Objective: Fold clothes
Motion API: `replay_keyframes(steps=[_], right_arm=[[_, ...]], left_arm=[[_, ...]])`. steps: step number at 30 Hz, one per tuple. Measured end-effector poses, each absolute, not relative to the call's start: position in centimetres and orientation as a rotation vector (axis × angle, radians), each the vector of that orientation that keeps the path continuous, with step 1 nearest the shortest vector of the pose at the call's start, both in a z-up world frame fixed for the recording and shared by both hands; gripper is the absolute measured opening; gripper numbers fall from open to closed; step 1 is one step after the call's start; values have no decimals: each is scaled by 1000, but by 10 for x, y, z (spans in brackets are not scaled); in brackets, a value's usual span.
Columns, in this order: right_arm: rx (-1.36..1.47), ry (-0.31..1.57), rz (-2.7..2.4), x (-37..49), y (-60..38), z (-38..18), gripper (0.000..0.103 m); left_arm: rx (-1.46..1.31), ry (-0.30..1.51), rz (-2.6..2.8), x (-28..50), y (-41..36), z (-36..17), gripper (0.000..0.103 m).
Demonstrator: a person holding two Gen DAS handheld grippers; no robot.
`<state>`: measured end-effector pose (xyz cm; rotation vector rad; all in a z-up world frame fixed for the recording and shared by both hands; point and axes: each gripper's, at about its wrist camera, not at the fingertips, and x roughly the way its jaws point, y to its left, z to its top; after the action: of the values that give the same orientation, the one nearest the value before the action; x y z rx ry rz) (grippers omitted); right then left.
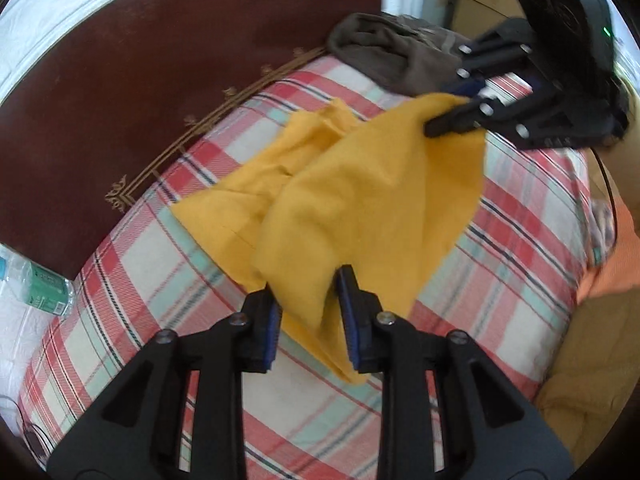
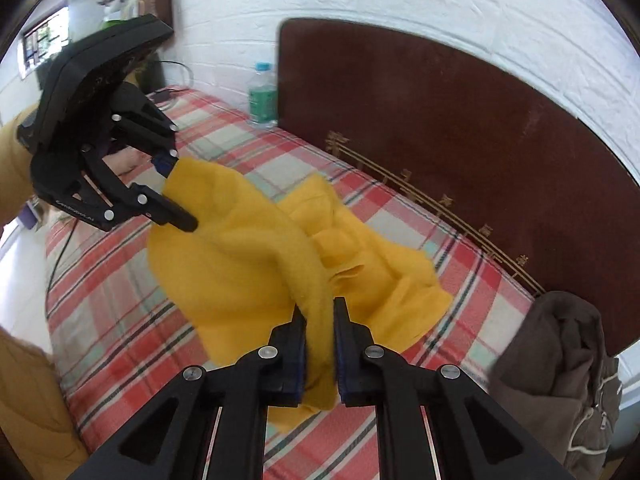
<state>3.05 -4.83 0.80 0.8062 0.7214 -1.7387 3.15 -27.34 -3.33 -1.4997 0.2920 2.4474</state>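
A yellow cloth [image 1: 360, 200] hangs bunched above the plaid bed sheet [image 1: 520, 240], stretched between both grippers with its far part resting on the bed. In the left wrist view, my left gripper [image 1: 310, 320] is shut on one gathered end of the cloth. My right gripper [image 1: 452, 106] pinches another corner at the upper right. In the right wrist view, the right gripper [image 2: 320, 348] clamps a fold of the yellow cloth [image 2: 240, 260], and the left gripper [image 2: 174, 192] holds its corner at the upper left.
A dark brown headboard [image 1: 160, 80] lines the bed's far side against a white brick wall. A crumpled brown garment [image 2: 560, 360] lies by the headboard. A plastic water bottle [image 2: 263, 96] stands at the headboard's end. A person's mustard sleeve [image 2: 16, 160] shows behind the left gripper.
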Motion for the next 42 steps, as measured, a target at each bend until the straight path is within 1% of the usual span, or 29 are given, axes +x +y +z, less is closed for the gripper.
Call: replay_keyframes(steps=[4,8,14,15,18,19,20,21,22,23,25,26,28,30,33,36,37,39,41,42], right_arm=[[871,725,-1744,-1,-68,-7,10],[936,728,-1747,-32,-87,-21,10],[951,702,-1774,-58,-102,-38,9],[952,690,-1782,-63,-103,-39,6],[979,652,-1784,-76,-105,-46,6],[986,651,-1780,-78,-106,-48,6],[987,641,-1787,-79,-104,-50,6],[987,618,-1795,-80,-102,-51,8],[992,588,-1809,-82,-98,-51,11],[1000,544,-1824,-84,-92,-49,14],[973,450,-1842,-83,-76,-40,17],[959,404,-1850,-82,-69,-36,18],[910,336,-1852,-70,-56,-25,20],[853,307,-1803,-49,-49,-18,21],[816,367,-1718,-23,-53,-30,22],[912,439,-1767,-36,-67,-66,22],[964,406,-1789,-48,-68,-80,22],[1081,251,-1775,-70,-65,-102,22],[1080,146,-1780,-73,-57,-103,23],[1067,129,-1780,-70,-54,-100,29]], left_arm=[[-1600,156,2558,-5,-301,-54,29],[-1619,-20,2698,-22,-324,-69,29],[-1399,-110,2809,3,-315,-50,29],[-1365,-100,2799,9,-308,-49,30],[-1277,-15,2704,31,-276,-49,31],[-1267,28,2672,37,-266,-54,33],[-1275,84,2639,42,-256,-63,38],[-1282,139,2605,46,-246,-73,39],[-1311,187,2588,48,-240,-84,39],[-1366,196,2582,44,-240,-98,39],[-1468,128,2564,36,-249,-125,39],[-1483,56,2570,33,-258,-134,39],[-1466,-102,2592,31,-274,-141,39],[-1438,-162,2619,31,-281,-139,39],[-1420,-195,2645,30,-287,-138,39],[-1421,-249,2654,27,-292,-138,39],[-1416,-269,2659,27,-294,-137,39],[-1382,-290,2693,29,-294,-129,39],[-1318,-300,2729,35,-295,-115,39],[-1287,-308,2738,36,-297,-110,40]])
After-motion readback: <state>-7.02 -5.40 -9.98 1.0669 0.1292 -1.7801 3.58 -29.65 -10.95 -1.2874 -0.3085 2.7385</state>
